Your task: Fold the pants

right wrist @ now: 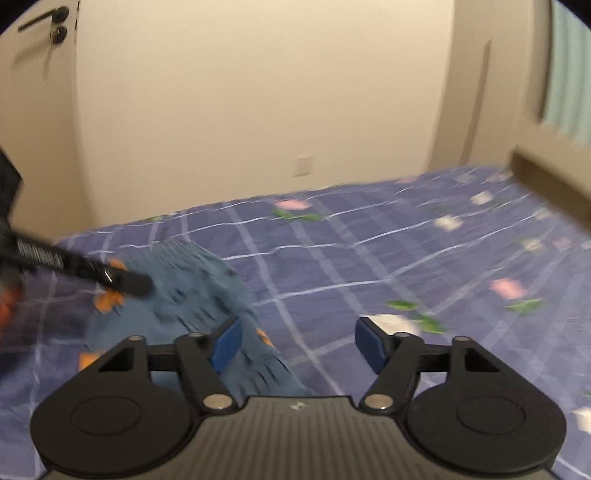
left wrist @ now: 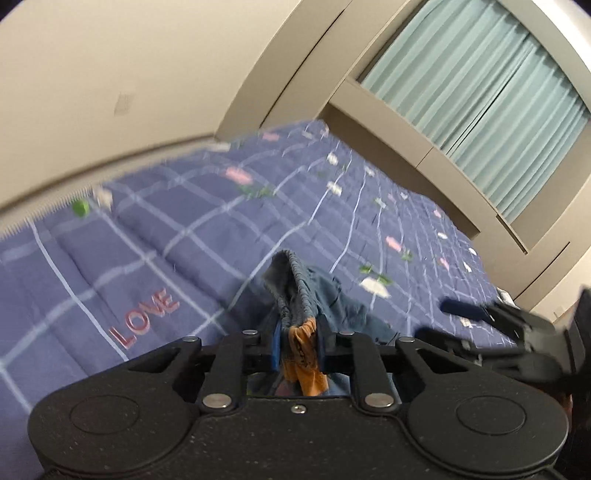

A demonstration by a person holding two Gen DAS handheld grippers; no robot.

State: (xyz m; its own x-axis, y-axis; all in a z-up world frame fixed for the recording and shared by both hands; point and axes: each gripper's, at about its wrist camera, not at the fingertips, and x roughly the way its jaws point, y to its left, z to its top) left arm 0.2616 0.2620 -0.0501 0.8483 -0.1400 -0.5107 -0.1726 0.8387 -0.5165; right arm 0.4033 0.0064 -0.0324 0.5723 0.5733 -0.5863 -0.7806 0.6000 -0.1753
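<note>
Over the bedspread (left wrist: pixel 184 229), left tongs (left wrist: pixel 298 339) pinching pants (left wrist: pixel 295 288), right tongs (right wrist: pixel 298 341) spread

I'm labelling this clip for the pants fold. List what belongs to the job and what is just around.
In the job:
- blue pants, orange-patterned
- left gripper, shut on their waistband
- right gripper, open, holding nothing
- bed cover, the surface beneath the pants

Just around:
- curtain
- door handle
- wall socket

pants (left wrist: pixel 295 295) in closed left tool (left wrist: pixel 298 345)
</note>
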